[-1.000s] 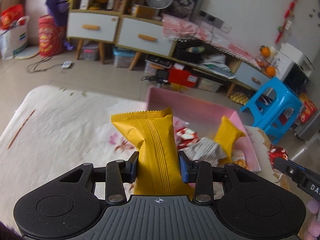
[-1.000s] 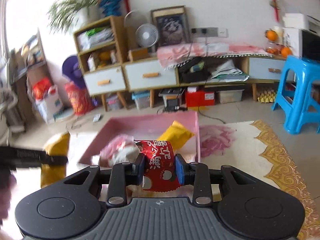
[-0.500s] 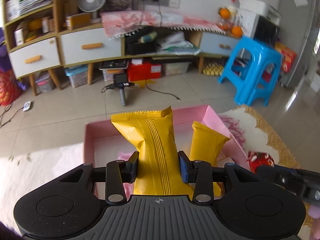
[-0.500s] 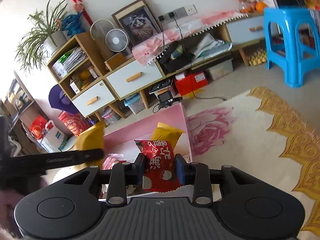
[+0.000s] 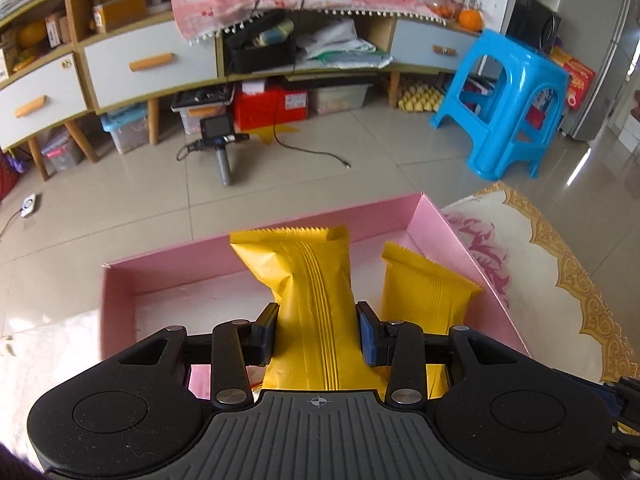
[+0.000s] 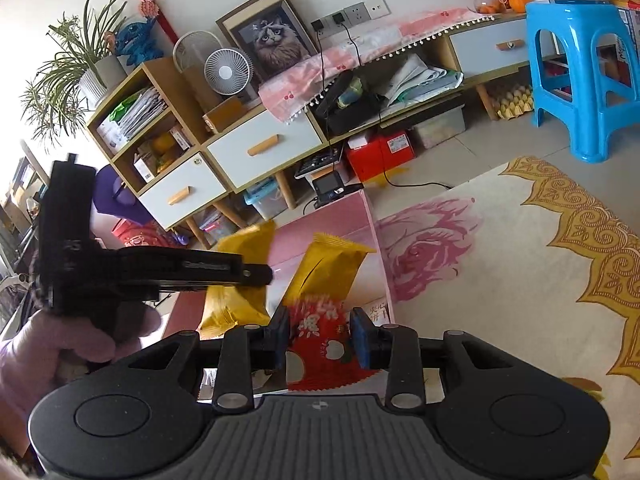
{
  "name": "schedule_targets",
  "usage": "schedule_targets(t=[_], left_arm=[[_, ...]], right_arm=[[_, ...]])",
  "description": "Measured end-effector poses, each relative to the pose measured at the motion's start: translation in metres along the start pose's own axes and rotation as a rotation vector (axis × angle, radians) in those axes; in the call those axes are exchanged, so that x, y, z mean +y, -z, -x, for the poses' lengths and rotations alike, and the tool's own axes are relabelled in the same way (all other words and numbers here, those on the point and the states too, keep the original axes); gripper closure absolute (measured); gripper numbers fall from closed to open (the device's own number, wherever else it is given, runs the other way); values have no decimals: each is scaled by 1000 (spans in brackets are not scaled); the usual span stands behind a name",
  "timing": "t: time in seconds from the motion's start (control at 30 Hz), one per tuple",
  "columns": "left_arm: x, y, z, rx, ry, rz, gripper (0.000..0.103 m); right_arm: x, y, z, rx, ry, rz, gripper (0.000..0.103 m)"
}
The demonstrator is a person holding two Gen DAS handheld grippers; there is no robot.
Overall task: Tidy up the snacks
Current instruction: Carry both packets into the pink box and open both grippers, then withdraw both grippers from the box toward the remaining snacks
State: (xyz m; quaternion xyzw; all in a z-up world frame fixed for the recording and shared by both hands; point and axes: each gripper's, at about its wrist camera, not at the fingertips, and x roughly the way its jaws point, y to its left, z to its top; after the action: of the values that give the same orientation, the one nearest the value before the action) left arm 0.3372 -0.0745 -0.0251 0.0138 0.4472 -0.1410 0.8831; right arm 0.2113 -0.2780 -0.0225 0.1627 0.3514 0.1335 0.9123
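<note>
In the left wrist view, a yellow snack packet (image 5: 316,304) is clamped upright between the fingers of the left gripper (image 5: 318,334), the pads pressing its sides; the grip is unchanged from a second ago. What has changed is the ground behind it: the packet, earlier seen over the pale floral cloth to the left of the pink box (image 5: 120,284), is now held above the box's bare floor, just left of a second yellow packet (image 5: 424,300) that stands leaning against the box's right wall. In the right wrist view, a red snack packet (image 6: 320,340) is gripped in the same closed manner by the right gripper (image 6: 319,338), which has shifted only slightly and hangs at the near edge of the box, the gloved hand (image 6: 60,344) bearing the left tool showing at its left. Both packets are thus judged to be in position for release into the box, the yellow one likely beside its twin. Beyond lie the tiled floor, the blue stool (image 5: 508,100) and the low cabinet (image 5: 152,64).
</note>
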Motion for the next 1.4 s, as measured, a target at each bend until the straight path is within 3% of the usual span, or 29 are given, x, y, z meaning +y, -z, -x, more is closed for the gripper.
schedule_targets(t=[0.27,0.33,0.47,0.9,1.4], left_arm=[[0,3,-11,-30,13,23,63],[1,4,-9,-42,5,28,54],[3,2,0,-67,13,39,41],[6,15,42,-74,-9,28,28],[20,67,99,-61,-56,63,12]], right_arm=[[-4,-2,-1,-2,9,-18,77],[-4,-3,1,-7,6,-20,77],[-3,-5,4,-14,-7,-30,60],[3,-11,15,-25,-28,-6,41],[0,-5,35,26,-3,102,19]])
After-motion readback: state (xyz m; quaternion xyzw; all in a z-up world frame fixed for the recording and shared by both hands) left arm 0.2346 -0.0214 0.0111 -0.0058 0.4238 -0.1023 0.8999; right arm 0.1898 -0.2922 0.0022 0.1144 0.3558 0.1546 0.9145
